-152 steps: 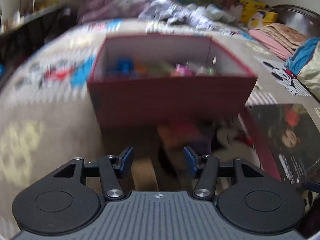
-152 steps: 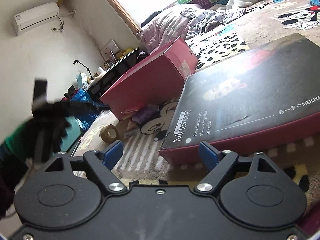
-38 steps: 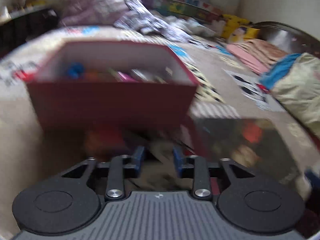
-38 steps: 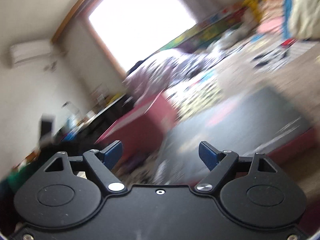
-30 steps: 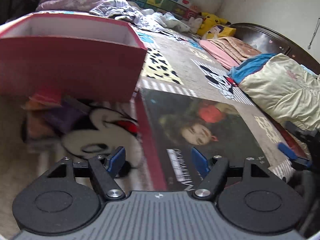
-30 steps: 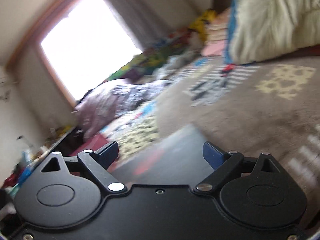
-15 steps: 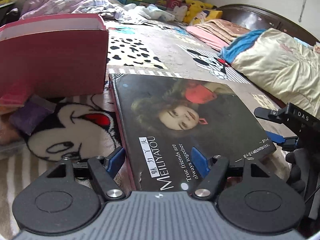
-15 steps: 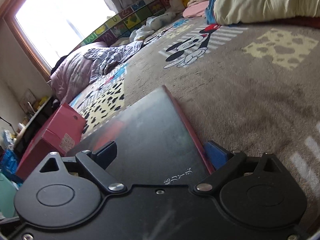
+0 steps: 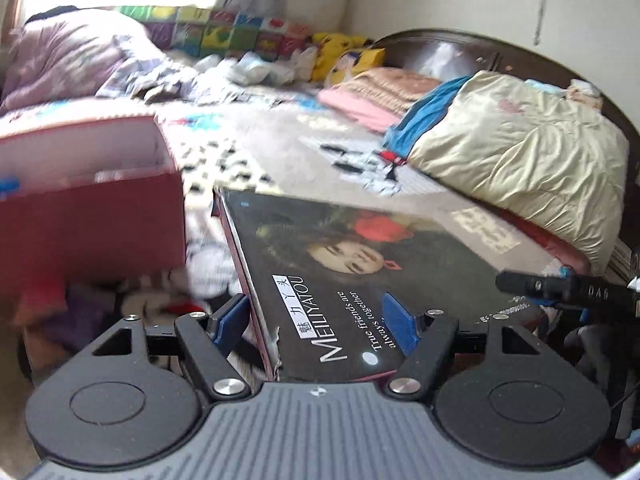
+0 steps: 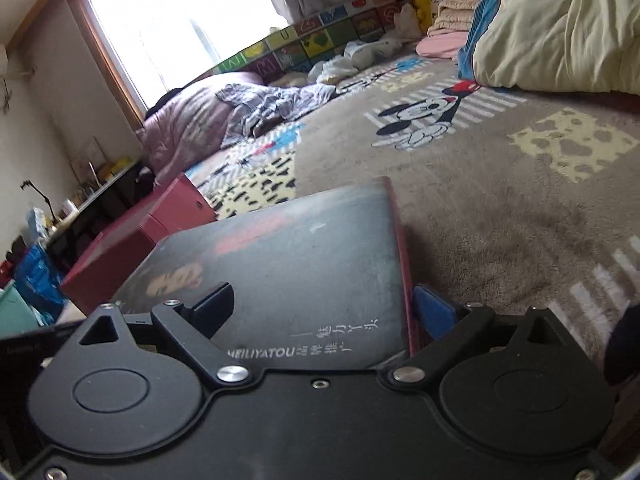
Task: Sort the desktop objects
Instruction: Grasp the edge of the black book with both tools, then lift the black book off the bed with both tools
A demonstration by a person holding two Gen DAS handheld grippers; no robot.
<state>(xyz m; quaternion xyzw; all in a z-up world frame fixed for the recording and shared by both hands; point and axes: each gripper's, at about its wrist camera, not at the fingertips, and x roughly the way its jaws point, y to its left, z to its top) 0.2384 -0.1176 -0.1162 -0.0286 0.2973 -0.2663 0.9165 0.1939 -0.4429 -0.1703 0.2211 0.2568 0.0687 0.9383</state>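
A dark box lid (image 9: 360,264) with a woman's portrait and red rim is tilted up off the carpet. My left gripper (image 9: 314,316) straddles its near-left corner, jaws wide; whether the pads touch it I cannot tell. My right gripper (image 10: 324,308) straddles its right corner in the right wrist view (image 10: 288,256), one finger (image 10: 212,308) above the lid and one finger (image 10: 434,308) beside the rim. The open red box (image 9: 92,208) stands to the left.
Loose small objects (image 9: 60,312) lie in front of the red box. A cream quilt (image 9: 520,160) lies on the right, a purple quilt (image 9: 72,56) at the back left. The patterned carpet (image 10: 500,184) stretches beyond the lid.
Both grippers came to the lid's near corners. In the last half second the lid has risen and tilted off the carpet between them.
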